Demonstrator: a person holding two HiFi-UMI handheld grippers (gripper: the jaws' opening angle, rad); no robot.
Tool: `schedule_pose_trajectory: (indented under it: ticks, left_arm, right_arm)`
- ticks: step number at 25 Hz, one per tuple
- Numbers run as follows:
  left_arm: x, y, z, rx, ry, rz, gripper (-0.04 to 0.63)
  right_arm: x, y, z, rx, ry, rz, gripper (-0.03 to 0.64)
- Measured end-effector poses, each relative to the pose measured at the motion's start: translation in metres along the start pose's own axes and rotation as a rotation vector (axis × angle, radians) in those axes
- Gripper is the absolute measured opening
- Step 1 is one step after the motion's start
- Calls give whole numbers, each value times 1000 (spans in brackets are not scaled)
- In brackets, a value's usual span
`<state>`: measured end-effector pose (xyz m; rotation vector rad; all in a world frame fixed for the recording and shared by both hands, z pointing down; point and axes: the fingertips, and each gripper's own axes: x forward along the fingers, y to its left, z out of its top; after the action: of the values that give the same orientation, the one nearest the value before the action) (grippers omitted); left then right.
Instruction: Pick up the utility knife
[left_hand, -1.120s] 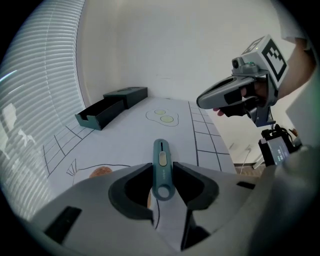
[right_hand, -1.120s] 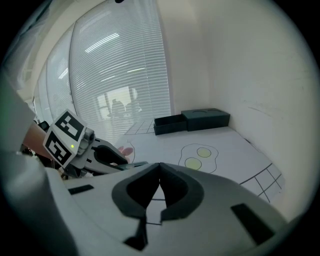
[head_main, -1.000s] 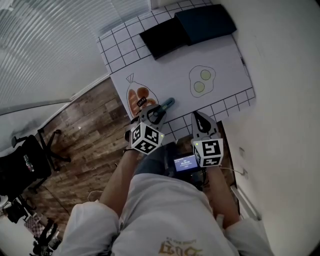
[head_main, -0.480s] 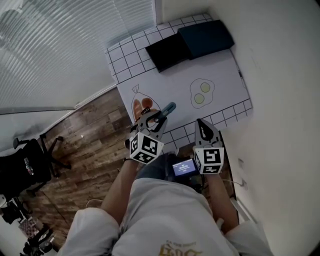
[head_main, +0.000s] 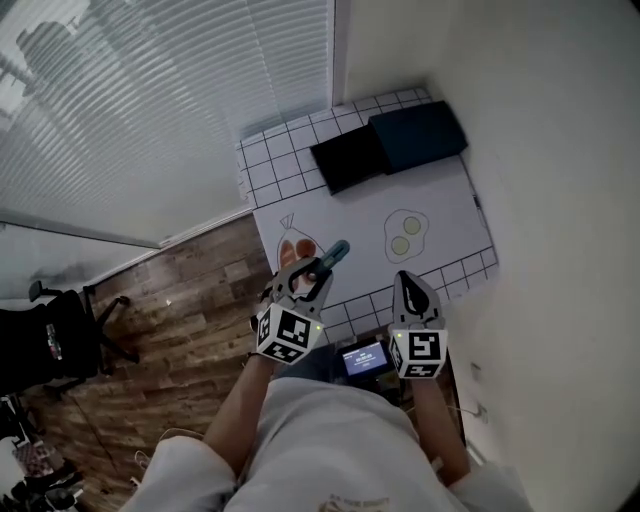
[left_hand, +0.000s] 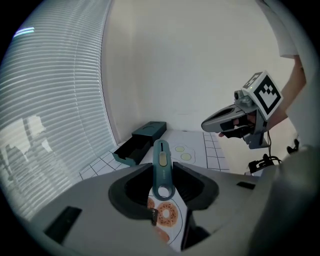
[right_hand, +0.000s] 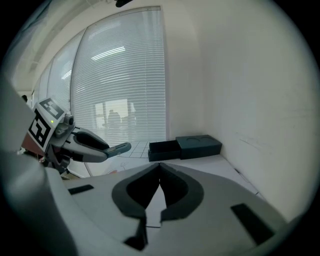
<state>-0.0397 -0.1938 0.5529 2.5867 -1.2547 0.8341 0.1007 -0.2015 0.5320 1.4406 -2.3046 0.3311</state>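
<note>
- Drawer box (head_main: 392, 146), teal, slid open, sits at the far end of a white picture mat (head_main: 445, 205).
- Left gripper (head_main: 310, 270) clamps the utility knife (head_main: 334, 253) above the mat's near left edge. The knife's long axis points far-right, ring end nearest.
- Right gripper (head_main: 405, 279), jaws together, holds nothing.

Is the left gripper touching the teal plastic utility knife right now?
Touching. The left gripper view shows the teal plastic utility knife clamped between the jaws of the left gripper.
</note>
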Motion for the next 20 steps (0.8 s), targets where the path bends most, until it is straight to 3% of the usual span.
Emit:
schedule_pose_trajectory:
  ticks: [10,20]
  left_arm:
    - [-36,25,33,-104,-107,100,135]
    - [-85,51,95,-51,-277,247,135]
  right_arm:
    - [-15,-5,40,2,-91,-20,6]
    - [-19,-6,88,16,-194,-1,6]
